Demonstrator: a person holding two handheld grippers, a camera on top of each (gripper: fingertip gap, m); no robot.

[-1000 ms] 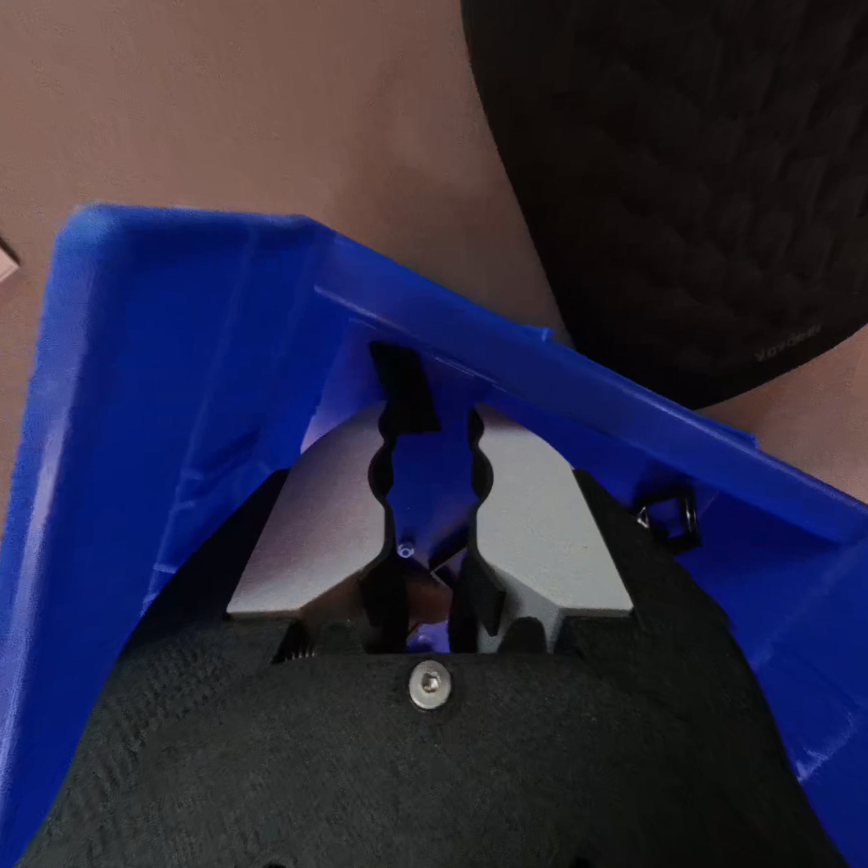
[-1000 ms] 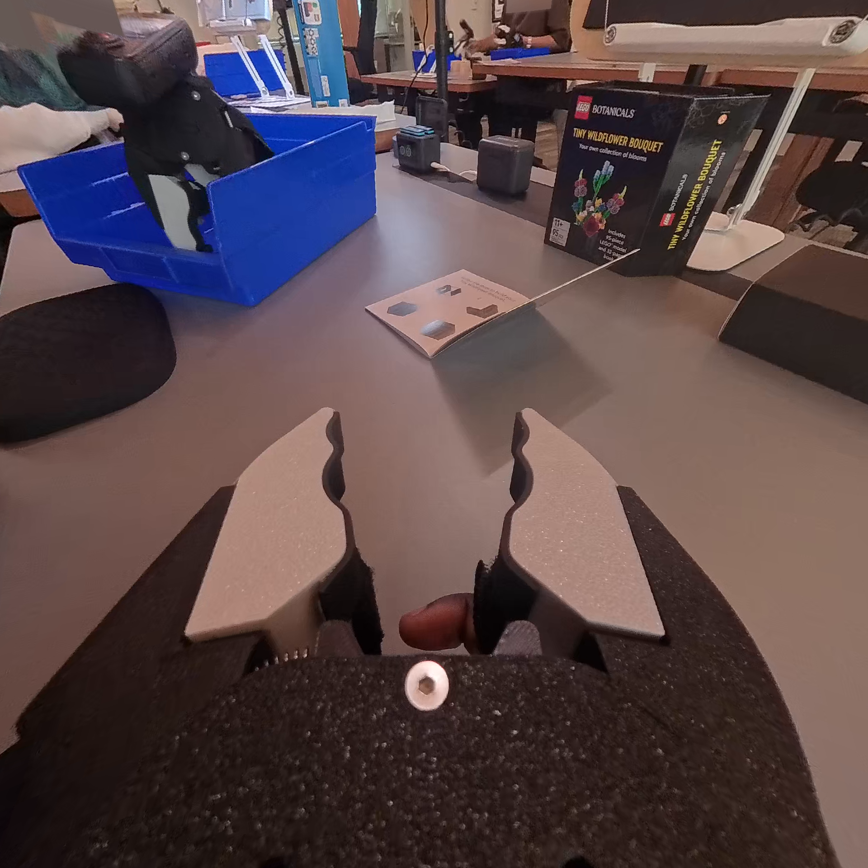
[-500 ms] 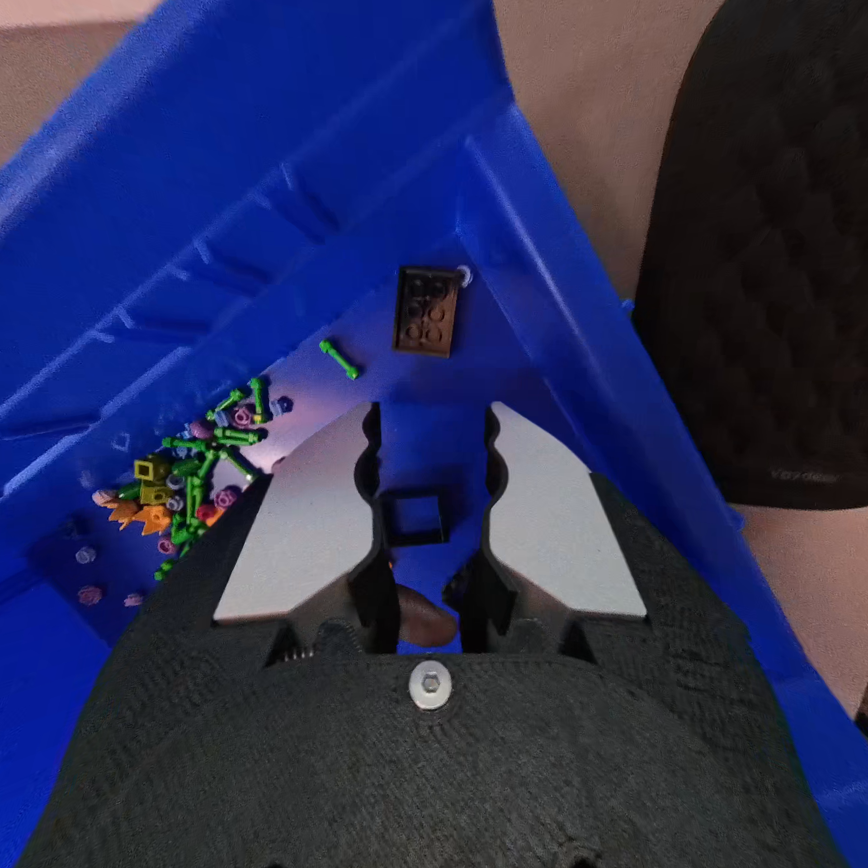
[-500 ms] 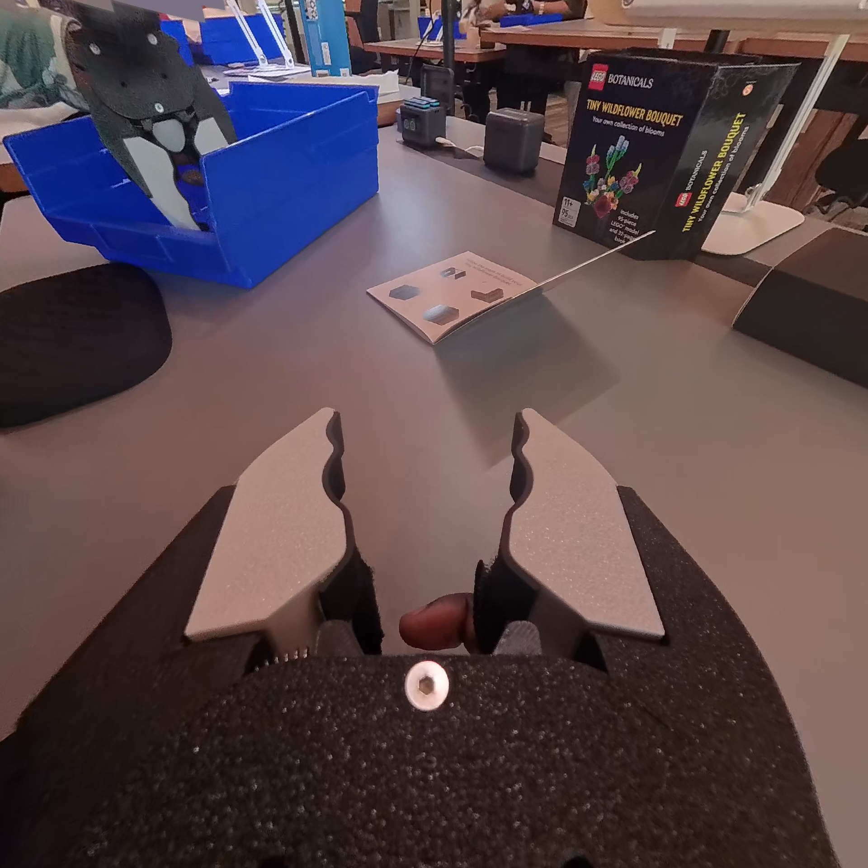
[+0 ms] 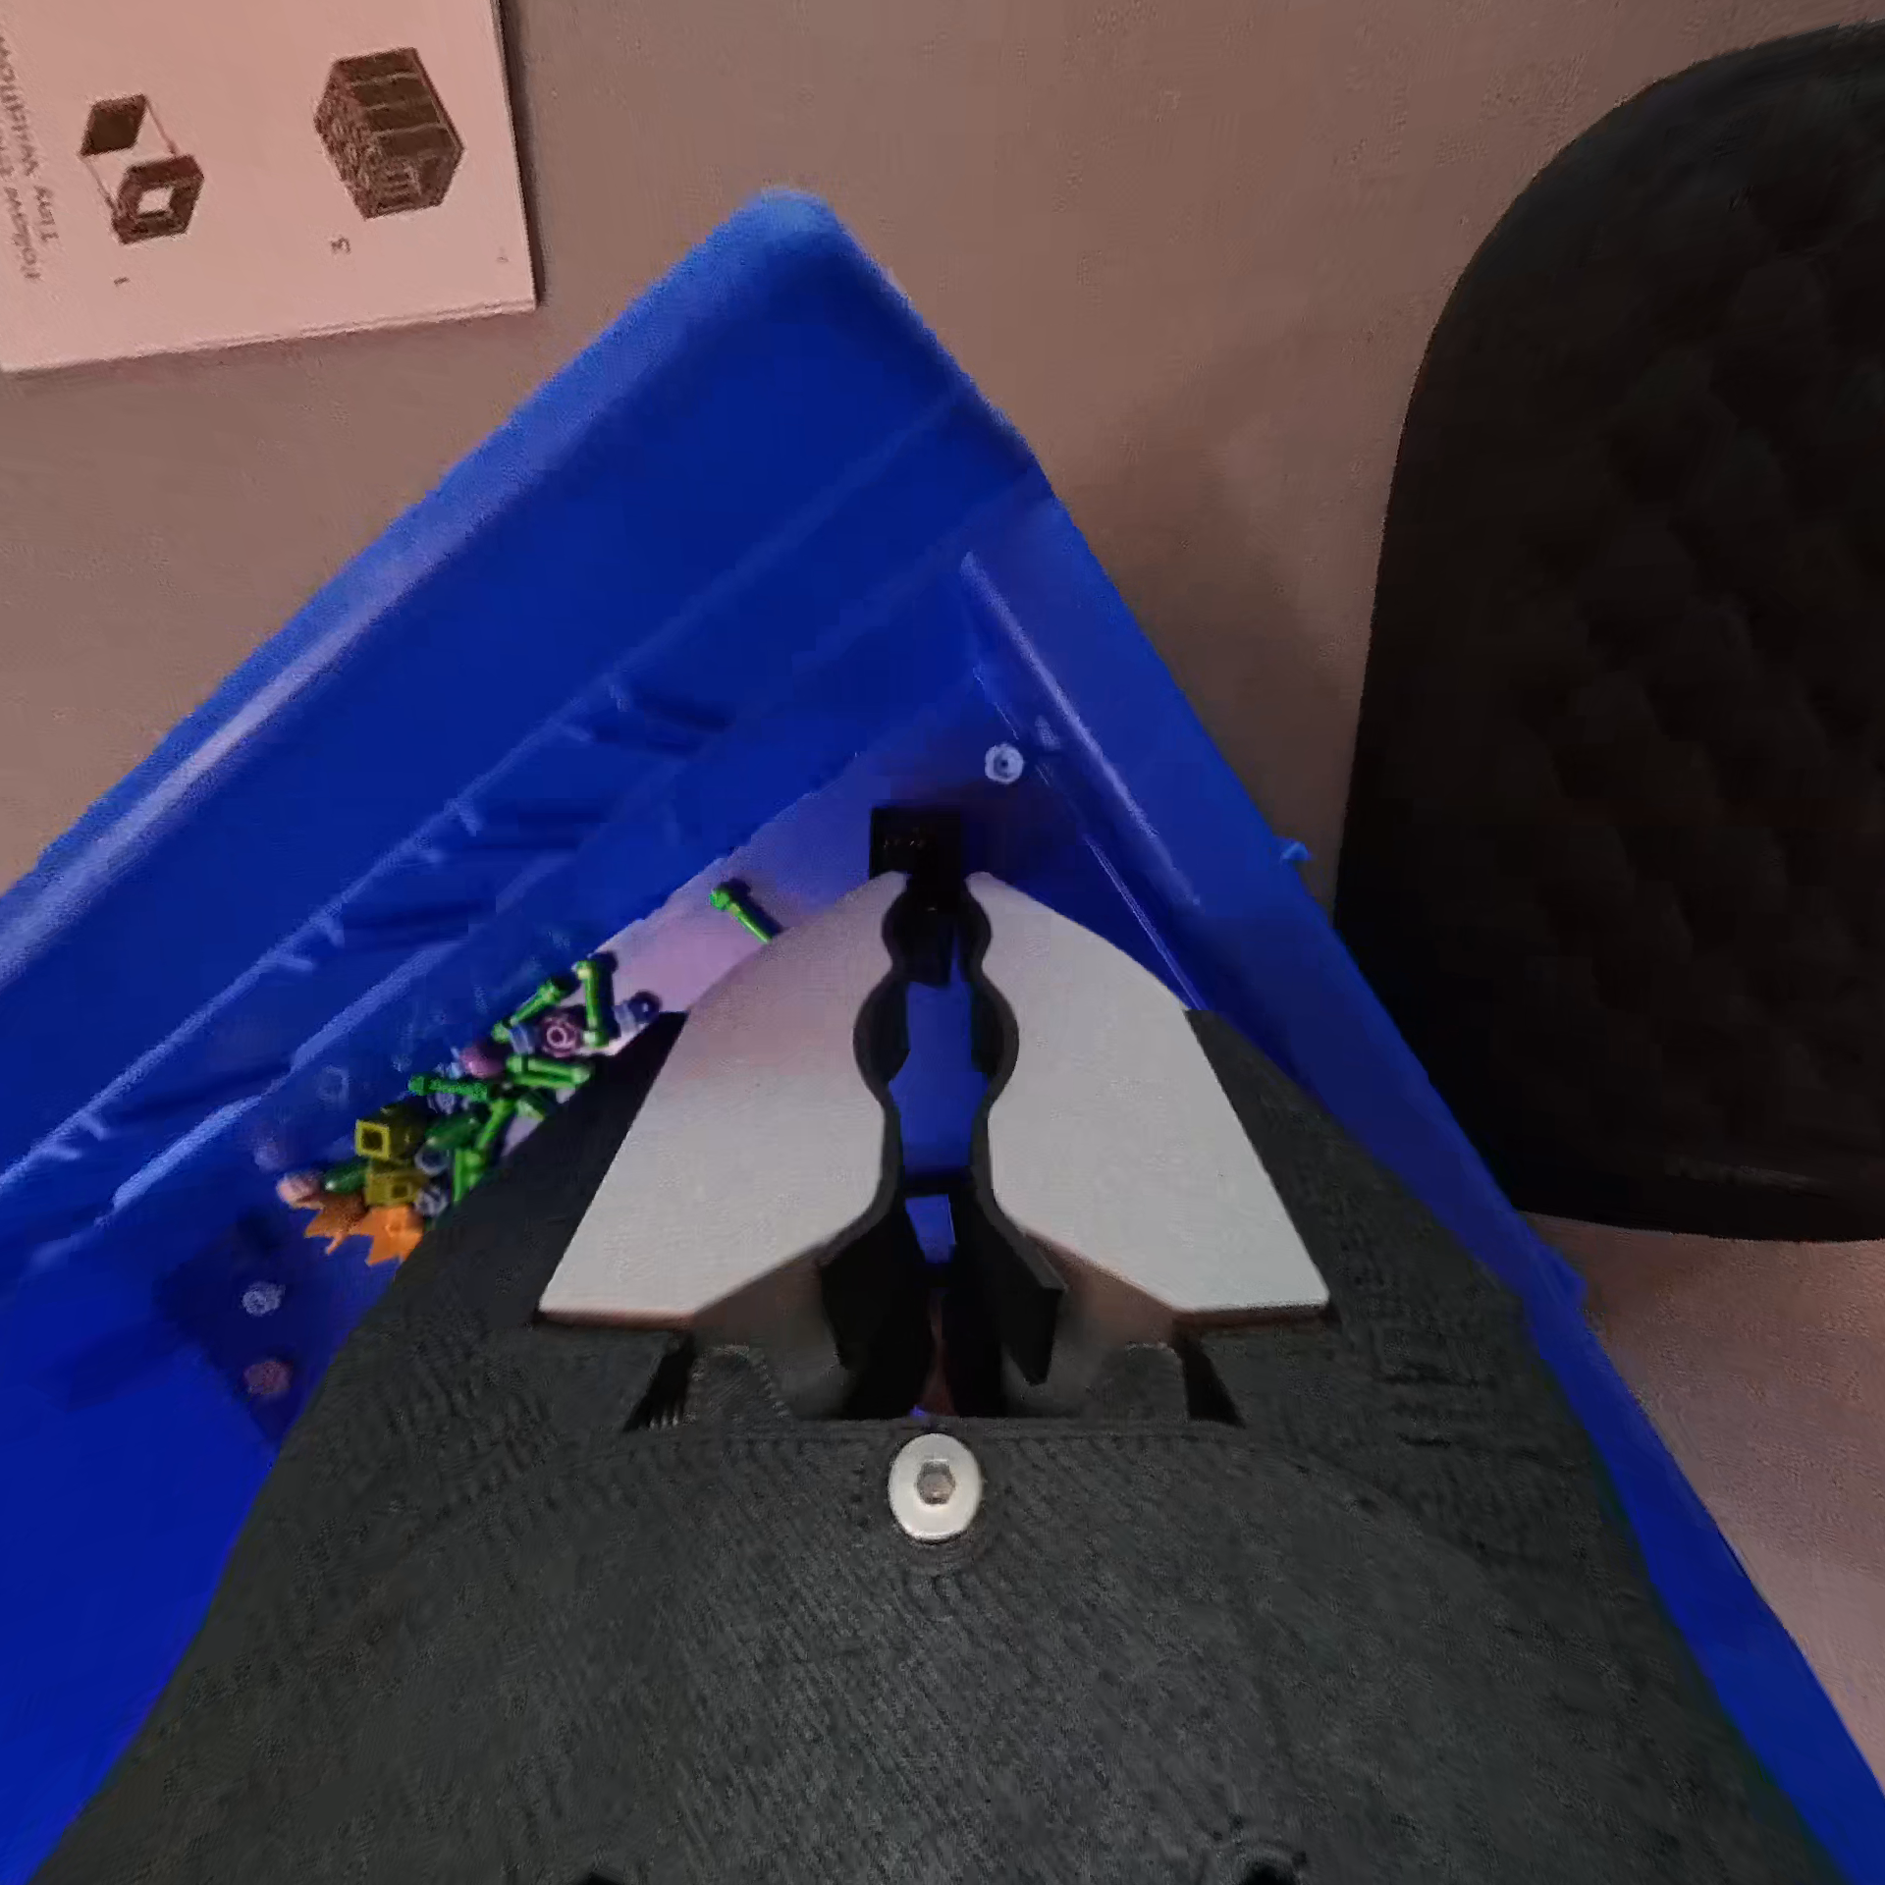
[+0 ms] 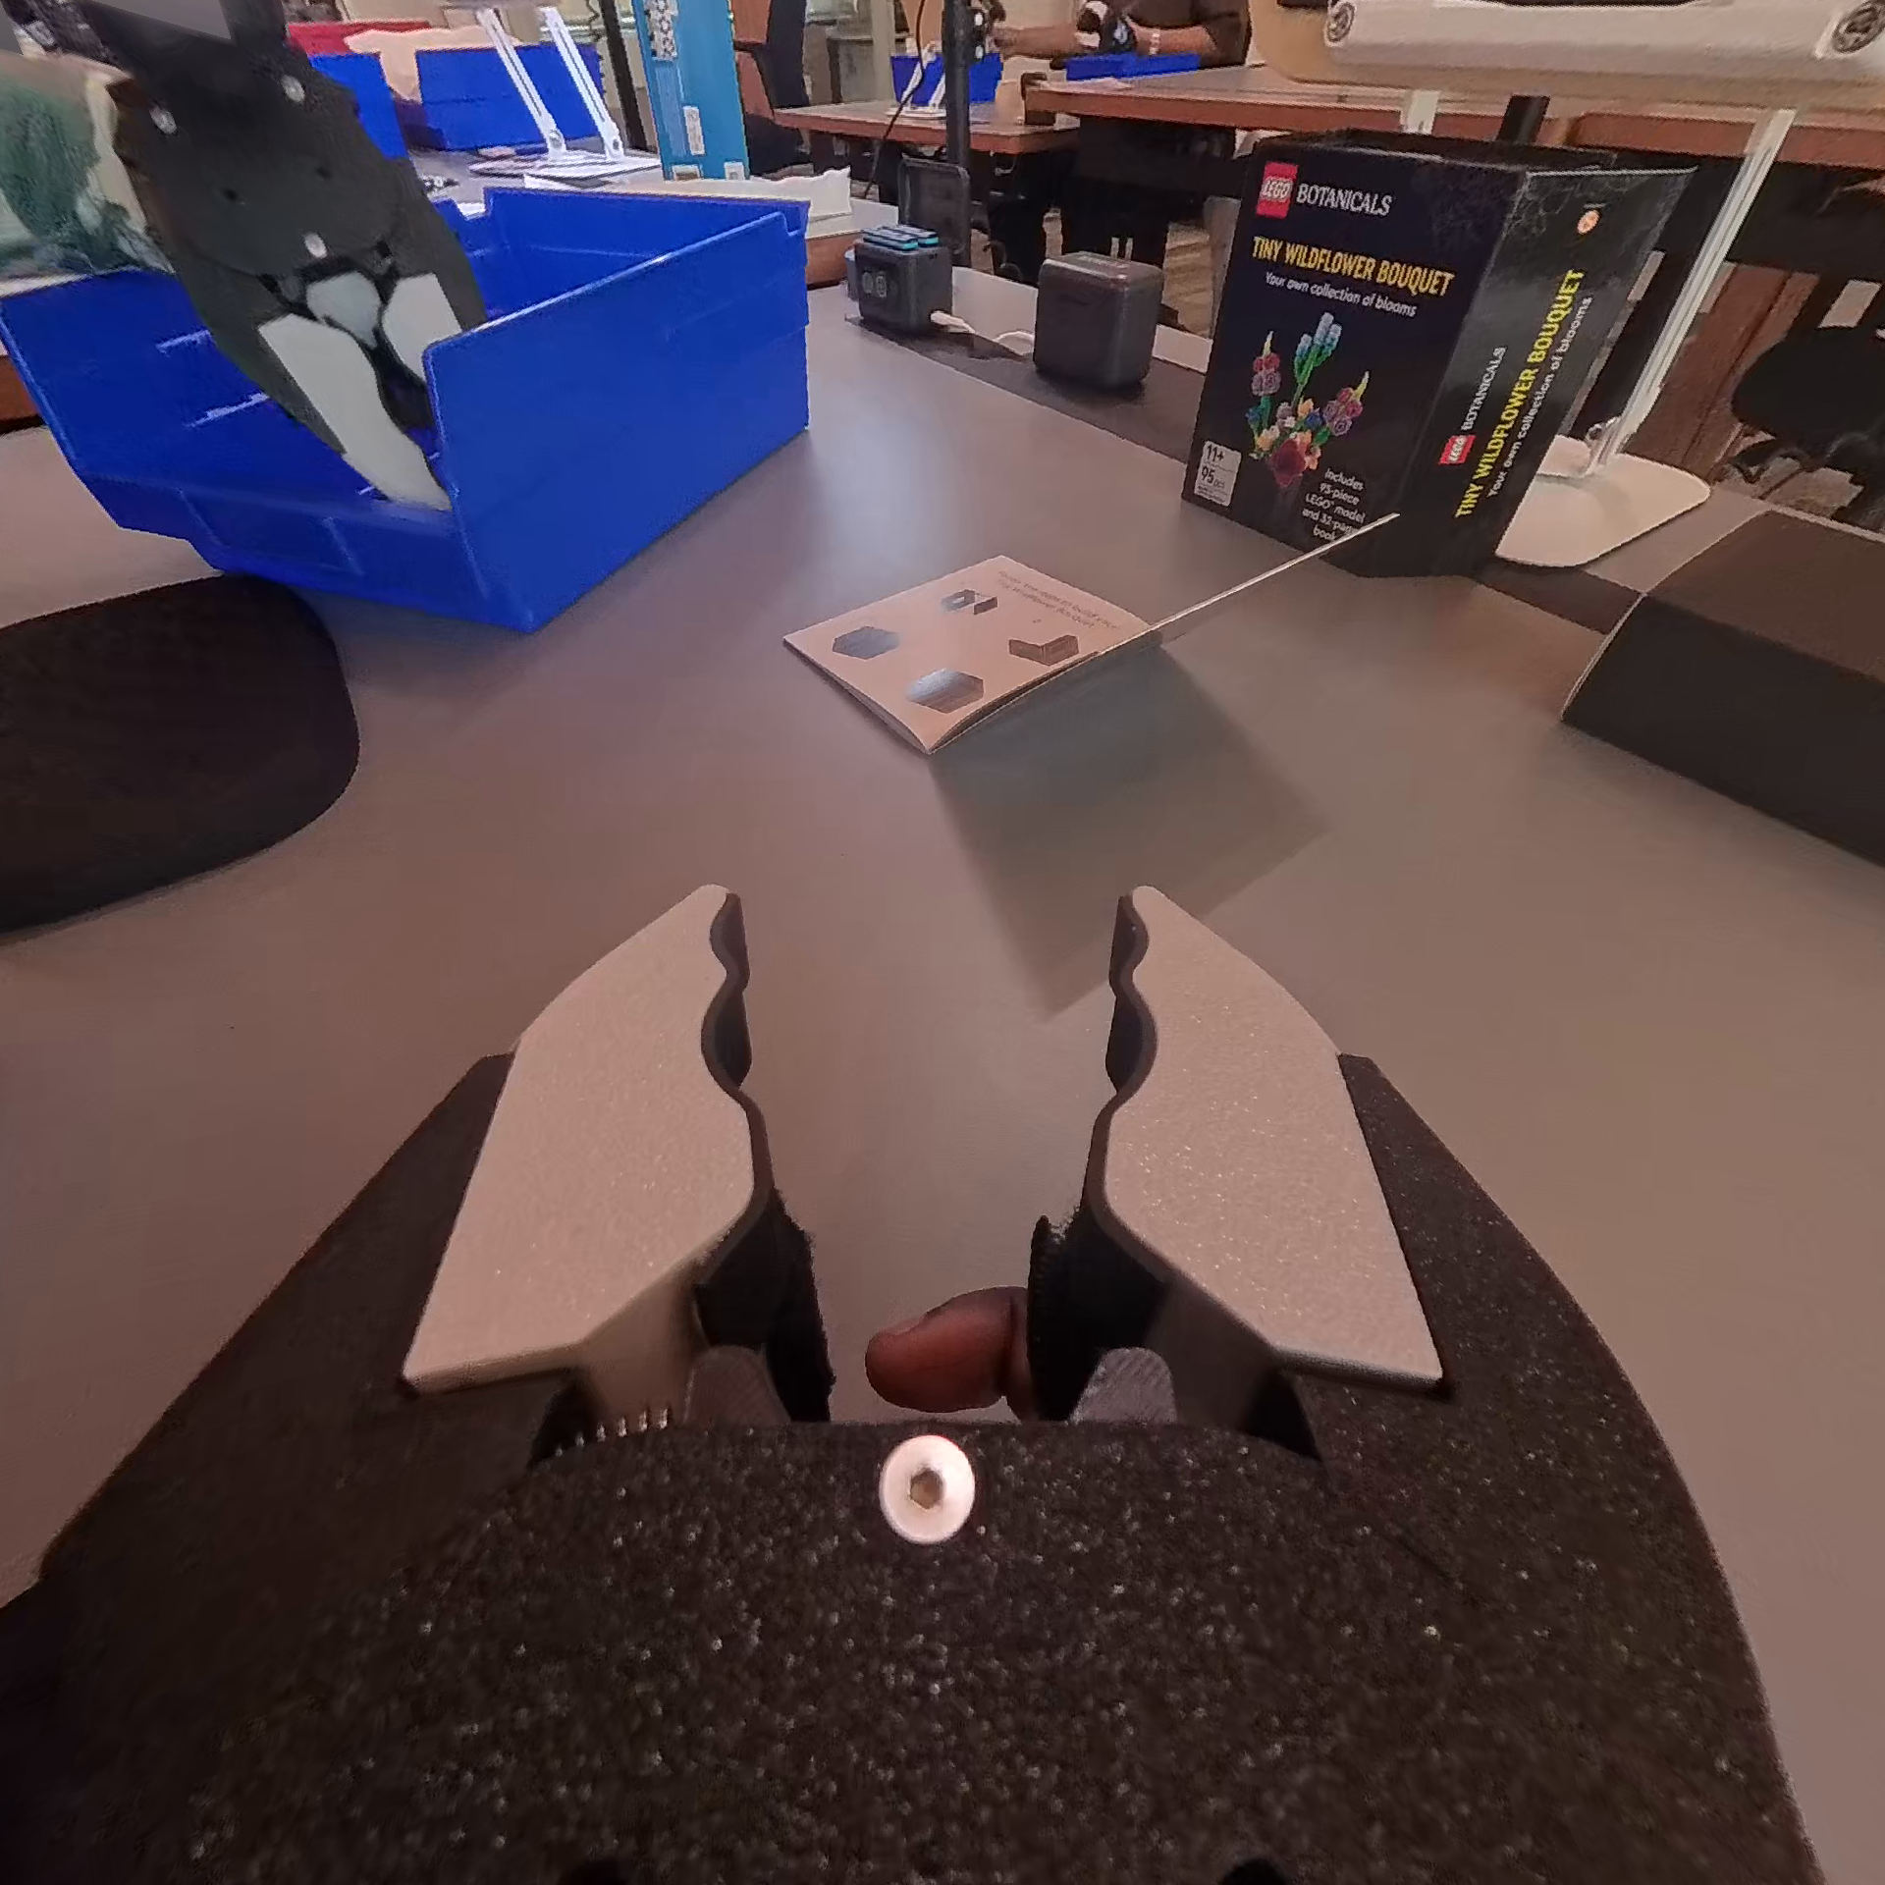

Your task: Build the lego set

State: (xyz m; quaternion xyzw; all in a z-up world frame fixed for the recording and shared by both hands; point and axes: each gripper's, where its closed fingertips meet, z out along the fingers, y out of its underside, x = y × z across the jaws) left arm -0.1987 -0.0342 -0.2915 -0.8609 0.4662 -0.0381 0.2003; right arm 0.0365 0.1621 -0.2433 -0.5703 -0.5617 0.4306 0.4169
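Left gripper [image 5: 926, 898] inside bin [image 5: 632, 653], fingers pinching dark brick [image 5: 915, 838] for lifting out. Right gripper [image 6: 923, 918] spread, empty, waiting over worktop [image 6: 1428, 969].

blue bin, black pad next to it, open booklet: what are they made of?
Blue bin: looks like rigid moulded plastic, with a glossy sheen and ribbed walls. Black pad: seems foam or fabric, matte with a dimpled texture. Booklet: paper, thin with one page lifted, matte print.

A shared workroom: rows of tables [image 6: 1173, 97] with blue bins [image 6: 510, 97] and a seated person [image 6: 1153, 31].
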